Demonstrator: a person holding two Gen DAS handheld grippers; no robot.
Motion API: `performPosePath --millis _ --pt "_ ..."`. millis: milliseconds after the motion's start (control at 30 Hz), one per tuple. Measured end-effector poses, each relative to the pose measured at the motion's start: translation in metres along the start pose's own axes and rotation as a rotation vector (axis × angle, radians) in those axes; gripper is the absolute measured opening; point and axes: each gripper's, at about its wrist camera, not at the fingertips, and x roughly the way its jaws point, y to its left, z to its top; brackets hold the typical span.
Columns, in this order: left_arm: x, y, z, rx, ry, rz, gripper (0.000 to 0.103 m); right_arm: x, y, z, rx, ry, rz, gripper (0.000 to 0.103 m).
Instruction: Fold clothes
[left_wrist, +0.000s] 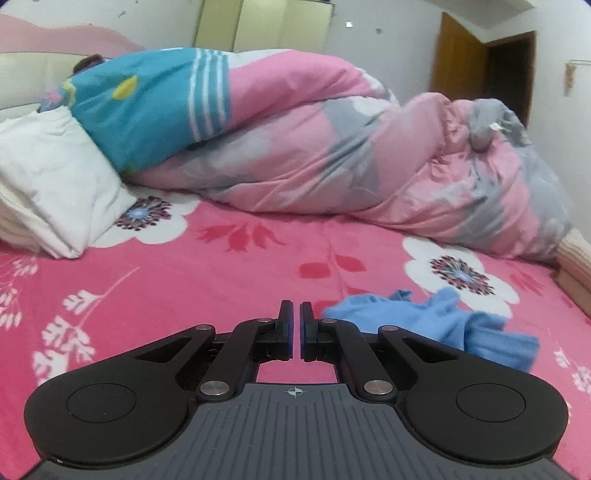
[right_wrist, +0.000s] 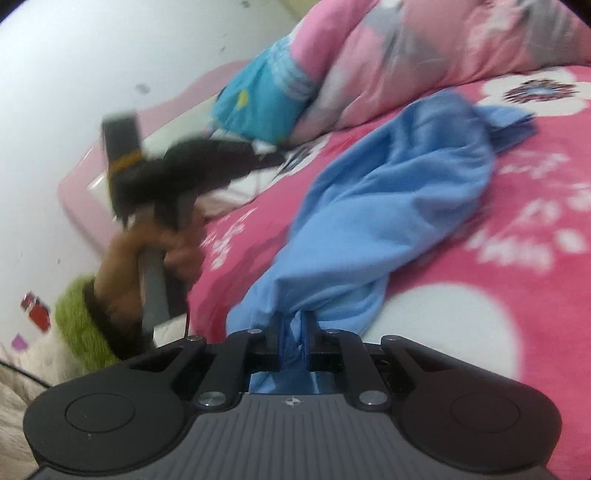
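a white pillow (left_wrist: 55, 177) lies at the far left of the bed, its corner on the pink sheet (left_wrist: 184, 280). a rolled duvet (left_wrist: 332, 147), teal at one end and pink and grey along the rest, stretches across the back. the left gripper (left_wrist: 296, 314) hovers low over the sheet with its jaws closed and nothing between them. just right of it a blue garment (left_wrist: 443, 325) lies crumpled on the sheet, apart from its fingertips. in the right wrist view, blurred, a hand (right_wrist: 155, 258) in a green cuff (right_wrist: 79, 325) grips the left gripper's handle at the left. the garment (right_wrist: 388, 192) trails from the sheet (right_wrist: 517, 221) down to the right gripper (right_wrist: 291, 325), whose narrow jaws pinch a bunch of the blue cloth.
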Motion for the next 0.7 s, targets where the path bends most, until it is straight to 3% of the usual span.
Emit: performPosePath --millis 67,133,200,267,433,500,533,567,600,700 --pt "-0.007 -0.01 0.001 0.016 0.008 -0.087 0.005 0.005 0.007 -0.004 -0.029 -0.002 0.004 0.01" --pt "-0.014 -0.03 0.0 0.086 0.031 -0.19 0.023 0.005 0.01 -0.006 -0.034 -0.004 0.008 0.011" --pt "-0.016 -0.056 -0.004 0.172 0.071 -0.283 0.052 -0.004 0.006 -0.006 -0.016 -0.008 0.005 0.012" --pt "-0.011 -0.082 -0.012 0.258 0.115 -0.329 0.059 -0.018 -0.002 -0.005 0.01 -0.024 -0.01 0.016" --pt "0.012 -0.146 -0.036 0.476 0.223 -0.385 0.07 -0.074 -0.029 -0.004 0.093 -0.157 -0.122 0.024" --pt "0.026 -0.164 -0.049 0.567 0.256 -0.326 0.067 -0.091 -0.039 -0.004 0.129 -0.204 -0.169 0.024" --pt "0.032 -0.168 -0.054 0.591 0.268 -0.291 0.06 -0.097 -0.043 -0.005 0.141 -0.218 -0.186 0.024" --pt "0.039 -0.171 -0.06 0.615 0.279 -0.255 0.037 -0.102 -0.047 -0.007 0.154 -0.23 -0.203 0.024" --pt "0.042 -0.169 -0.062 0.61 0.285 -0.235 0.02 -0.108 -0.051 -0.008 0.166 -0.243 -0.22 0.024" --pt "0.038 -0.148 -0.053 0.494 0.273 -0.229 0.008 -0.115 -0.059 -0.011 0.193 -0.259 -0.232 0.024"
